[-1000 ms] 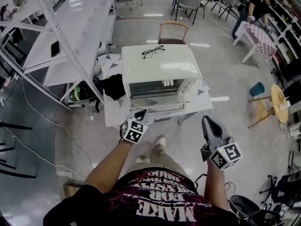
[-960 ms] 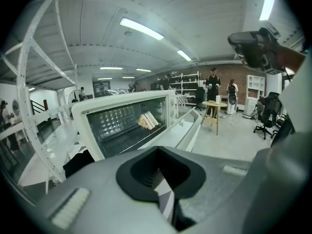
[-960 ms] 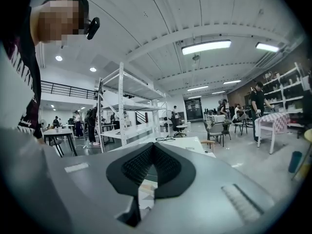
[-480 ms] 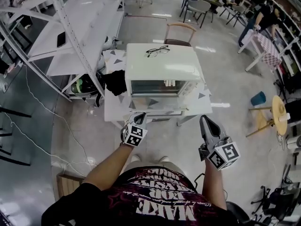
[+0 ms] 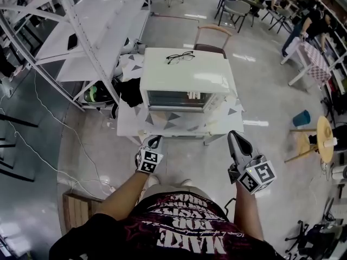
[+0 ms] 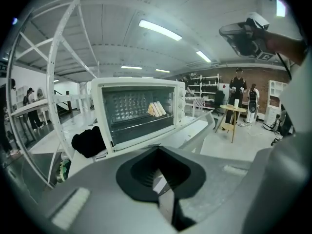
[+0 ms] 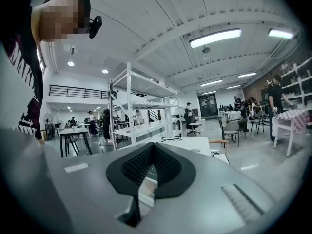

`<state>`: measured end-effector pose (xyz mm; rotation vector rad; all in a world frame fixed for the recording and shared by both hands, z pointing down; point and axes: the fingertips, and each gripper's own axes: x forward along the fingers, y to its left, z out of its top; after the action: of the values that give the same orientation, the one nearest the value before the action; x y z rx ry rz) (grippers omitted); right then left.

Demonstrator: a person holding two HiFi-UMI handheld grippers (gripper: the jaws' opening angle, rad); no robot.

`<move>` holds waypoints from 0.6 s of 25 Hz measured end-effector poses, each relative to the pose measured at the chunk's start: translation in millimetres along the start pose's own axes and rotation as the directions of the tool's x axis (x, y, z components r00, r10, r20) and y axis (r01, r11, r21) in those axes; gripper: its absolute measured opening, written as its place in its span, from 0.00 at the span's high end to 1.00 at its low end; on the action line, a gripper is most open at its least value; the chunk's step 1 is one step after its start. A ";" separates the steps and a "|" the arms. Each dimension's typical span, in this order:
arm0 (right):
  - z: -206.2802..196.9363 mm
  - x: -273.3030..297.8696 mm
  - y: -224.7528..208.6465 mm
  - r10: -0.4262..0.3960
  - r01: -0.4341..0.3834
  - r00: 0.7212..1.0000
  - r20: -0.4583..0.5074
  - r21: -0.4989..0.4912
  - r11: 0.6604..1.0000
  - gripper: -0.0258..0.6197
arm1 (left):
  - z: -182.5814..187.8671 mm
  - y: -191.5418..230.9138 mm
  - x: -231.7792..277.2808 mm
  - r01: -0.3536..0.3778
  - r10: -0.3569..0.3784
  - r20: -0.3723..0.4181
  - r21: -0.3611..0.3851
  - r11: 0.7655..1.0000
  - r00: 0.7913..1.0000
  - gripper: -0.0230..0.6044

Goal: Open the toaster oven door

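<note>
white oven (image 5: pixel 187 77), door (image 5: pixel 177 99) shut, is set on the table (image 5: pixel 135 128), clear of left gripper (image 5: pixel 154 141) and right gripper (image 5: pixel 237 140), both closed, empty. glasses (image 5: pixel 180 57) on top may be dislodged by a jerked door.

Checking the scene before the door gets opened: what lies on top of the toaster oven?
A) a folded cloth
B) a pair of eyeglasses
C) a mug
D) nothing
B: a pair of eyeglasses rests on the white top of the toaster oven.
</note>
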<state>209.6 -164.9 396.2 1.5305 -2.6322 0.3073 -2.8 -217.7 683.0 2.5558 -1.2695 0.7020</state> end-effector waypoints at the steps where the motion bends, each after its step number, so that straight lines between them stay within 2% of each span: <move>1: -0.1 -0.5 -1.2 0.006 -0.006 1.000 -0.002 -0.002 1.000 0.92 | -2.9 -0.7 0.0 -0.006 0.006 0.003 0.003 1.000 1.000 0.96; 10: 2.2 -13.3 -15.3 0.012 -0.012 1.000 -0.024 -0.021 1.000 0.92 | -30.4 -6.3 3.2 -0.054 0.053 -0.008 -0.039 0.998 0.999 0.96; 15: -1.1 -21.9 -21.8 0.008 -0.008 0.999 -0.044 -0.013 1.000 0.92 | -41.5 -8.5 7.7 -0.076 0.077 0.012 -0.055 0.996 0.997 0.96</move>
<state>239.4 -156.5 396.5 1.4922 -2.6026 0.3201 -5.5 -202.1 723.1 2.4846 -1.3783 0.6555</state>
